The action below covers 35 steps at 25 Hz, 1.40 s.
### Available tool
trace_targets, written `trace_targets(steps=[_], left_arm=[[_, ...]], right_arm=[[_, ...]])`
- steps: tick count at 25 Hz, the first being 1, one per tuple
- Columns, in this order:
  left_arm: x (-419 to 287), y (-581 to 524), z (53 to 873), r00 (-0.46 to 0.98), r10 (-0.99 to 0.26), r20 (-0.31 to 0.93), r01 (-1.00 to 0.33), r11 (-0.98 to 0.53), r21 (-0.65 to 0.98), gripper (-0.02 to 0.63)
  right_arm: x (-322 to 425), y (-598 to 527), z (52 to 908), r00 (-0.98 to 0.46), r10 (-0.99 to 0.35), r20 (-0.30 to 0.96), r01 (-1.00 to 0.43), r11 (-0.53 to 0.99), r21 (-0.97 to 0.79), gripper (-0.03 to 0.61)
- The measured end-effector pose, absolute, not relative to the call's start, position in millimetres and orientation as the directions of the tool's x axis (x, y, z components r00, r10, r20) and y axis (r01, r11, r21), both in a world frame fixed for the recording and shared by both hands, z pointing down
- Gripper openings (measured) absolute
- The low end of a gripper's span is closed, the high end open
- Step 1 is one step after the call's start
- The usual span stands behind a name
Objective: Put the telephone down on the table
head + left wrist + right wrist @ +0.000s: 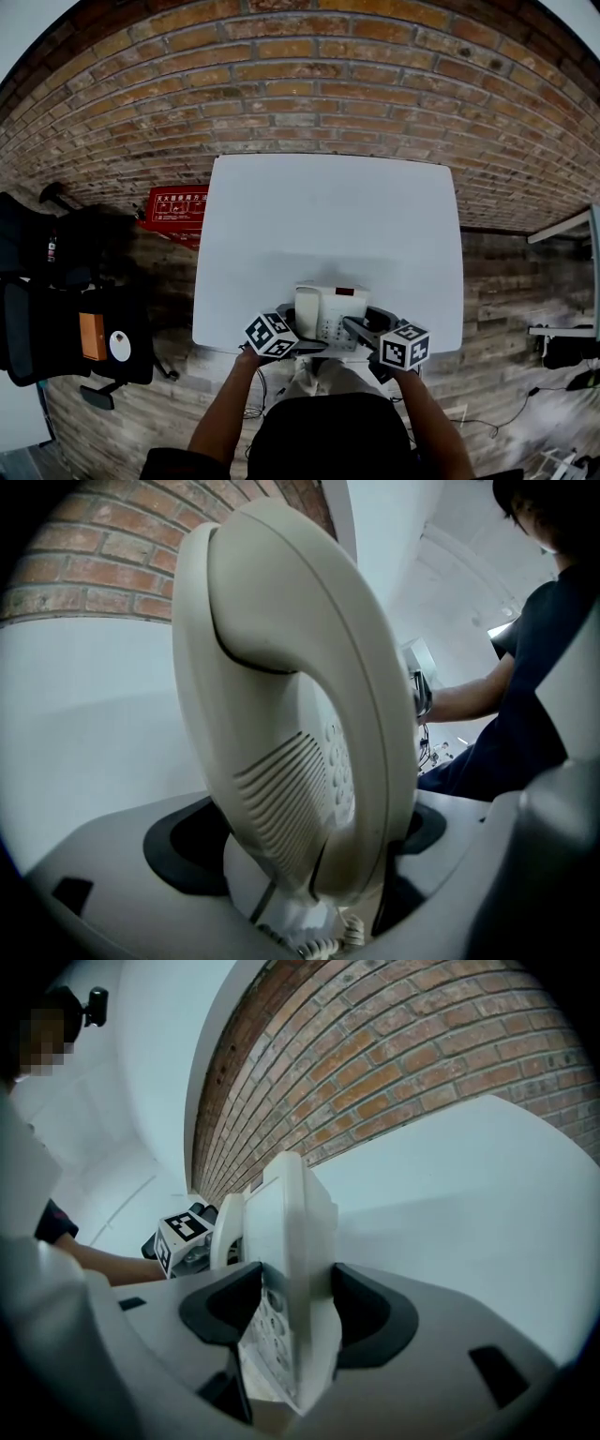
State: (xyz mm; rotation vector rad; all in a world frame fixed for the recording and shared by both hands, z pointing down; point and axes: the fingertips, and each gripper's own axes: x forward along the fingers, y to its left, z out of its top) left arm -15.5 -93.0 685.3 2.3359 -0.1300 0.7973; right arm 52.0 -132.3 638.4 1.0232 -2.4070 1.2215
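A brick wall (pixel 300 75) backs a white table (pixel 328 216), with a black chair (pixel 66 319) and a red box (pixel 176 208) off to the left on the plank floor.

Head view: the telephone (pixel 328 314) sits between the 2 grippers at the table's near edge. The left gripper (pixel 292 339) is on its handset side and the right gripper (pixel 364 332) on its other side. Whether its underside touches the tabletop cannot be told from here.

Left gripper view: the jaws pinch the handset (pixel 281 714), which stands up between the 2 dark pads and reaches well beyond their tips. A coiled cord (pixel 328 939) hangs just below the jaws, and a person's arm (pixel 469 700) shows beyond the right-hand jaw.

Right gripper view: the jaws are closed on the thin edge of the telephone's base (pixel 286 1260), 1 pad on each face. The keypad (pixel 267 1335) faces the left-hand pad, and bare table lies beyond the tips.

Risks, as I judge them: the phone is close to the near edge, so letting go here could leave it overhanging and tipping off. If 1 gripper lets go first, the base may swing on the other. The left jaws grip only the handset, which could lift off its cradle, and the cord could snag.
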Motion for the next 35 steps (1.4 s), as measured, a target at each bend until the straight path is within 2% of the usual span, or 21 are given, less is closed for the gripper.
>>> trace_targets(steps=[11,27,35], left_arm=[[-16.1,-95.9,688.8,0.818,0.133,0.559,-0.289,-0.746,0.600,0.472],[-13.2,-100.1,690.1,0.822,0.068,0.565,-0.330,-0.752,0.571,0.482],[-18.9,-103.7,687.4,0.817,-0.016,0.577,-0.396,-0.742,0.541,0.486]], right_arm=[[52.5,-137.5,644.9,-0.718,-0.475,0.508,-0.687,0.369,-0.626,0.241],[56.6,-136.7,651.0,-0.722,-0.466,0.511,-0.680,0.345,-0.647,0.239],[56.3,-137.3,649.8,-0.719,-0.475,0.508,-0.684,0.350,-0.640,0.233]])
